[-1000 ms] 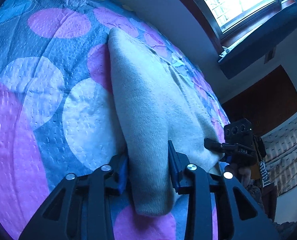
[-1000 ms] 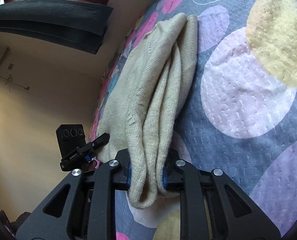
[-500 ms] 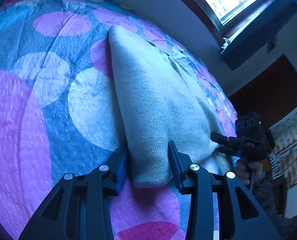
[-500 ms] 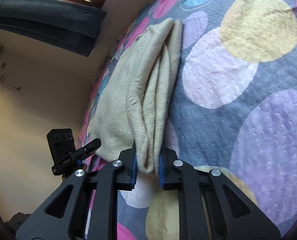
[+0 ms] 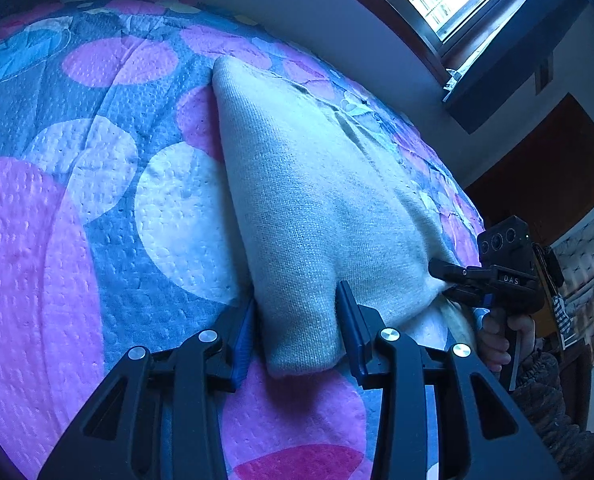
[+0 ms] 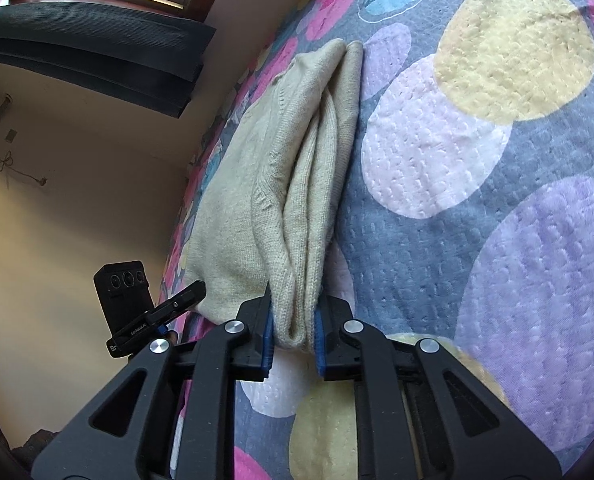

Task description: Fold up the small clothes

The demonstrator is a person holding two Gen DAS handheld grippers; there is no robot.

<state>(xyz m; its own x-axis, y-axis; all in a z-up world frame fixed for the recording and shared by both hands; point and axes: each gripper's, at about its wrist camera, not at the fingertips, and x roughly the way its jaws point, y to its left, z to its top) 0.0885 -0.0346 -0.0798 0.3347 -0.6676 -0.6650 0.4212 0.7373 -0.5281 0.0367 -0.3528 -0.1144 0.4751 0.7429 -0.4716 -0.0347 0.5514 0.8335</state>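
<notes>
I've dragged the folded cream sweater (image 5: pixel 317 216) toward six o'clock across the polka-dot quilt (image 5: pixel 57 240) — my left gripper (image 5: pixel 297 332) stands apart around its corner, my right gripper (image 6: pixel 293 332) is clamped on the other — next fold's ready.

Cream knit garment (image 5: pixel 317 200) (image 6: pixel 297 168) is lying folded lengthwise on a dotted quilt, tapering toward the far end, layered edges bunching along its right side, near corners lifting slightly.

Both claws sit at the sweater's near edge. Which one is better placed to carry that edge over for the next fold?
Probably right. The right claw is shut on the sweater, pinching its layers. The left claw only straddles its corner, jaws apart.
</notes>
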